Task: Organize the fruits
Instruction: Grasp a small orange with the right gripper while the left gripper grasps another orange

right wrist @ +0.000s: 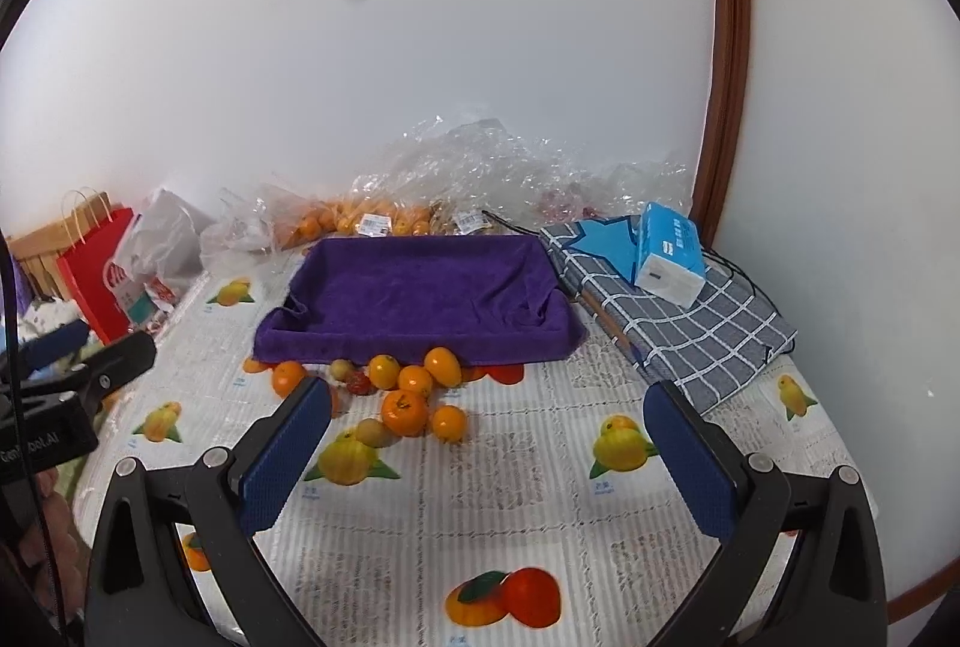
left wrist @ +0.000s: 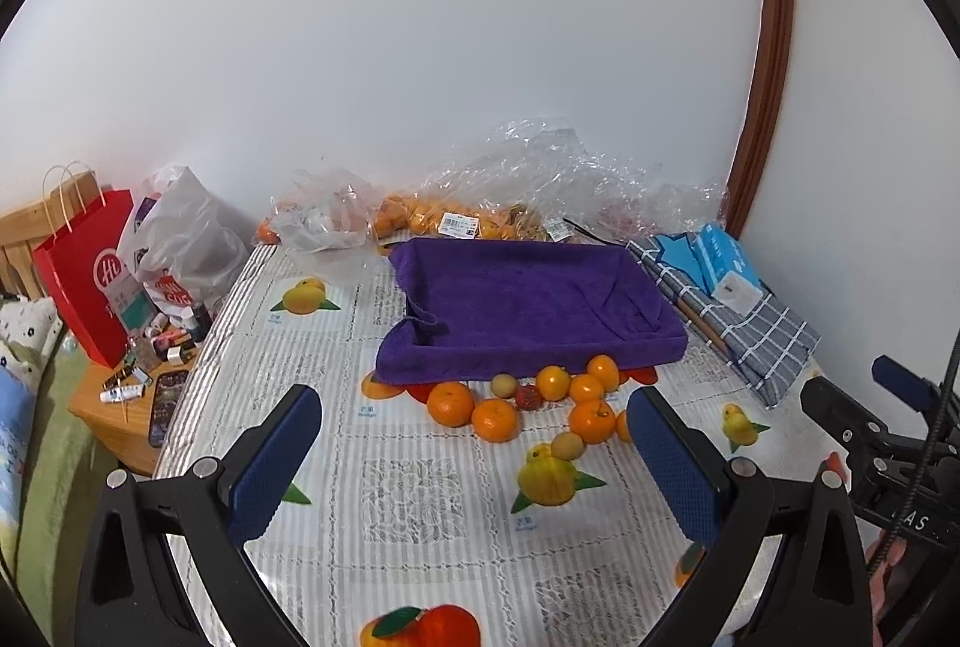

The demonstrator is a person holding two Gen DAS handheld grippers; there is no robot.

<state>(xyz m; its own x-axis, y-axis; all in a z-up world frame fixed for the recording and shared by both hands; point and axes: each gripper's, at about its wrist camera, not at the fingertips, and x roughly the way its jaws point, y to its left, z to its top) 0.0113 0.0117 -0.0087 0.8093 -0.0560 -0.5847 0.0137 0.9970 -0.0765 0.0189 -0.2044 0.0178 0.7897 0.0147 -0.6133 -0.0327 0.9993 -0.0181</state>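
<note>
We had our left gripper point(left wrist: 474, 443) spread wide and empty above the table point(left wrist: 420, 497), and our right gripper point(right wrist: 489, 437) just as wide, nothing between its pads either. Nothing picked yet, by the look of it; this was the approach. Ahead lay the loose fruits point(left wrist: 528, 404), oranges and a few smaller ones, bunched on the cloth just in front of the purple towel-lined tray point(left wrist: 528, 305), some touching its near edge. That tray sat empty. Next we needed to drop low and straddle one orange point(right wrist: 405, 412) cleanly. More oranges waited in the clear bags point(left wrist: 432, 215) behind.
</note>
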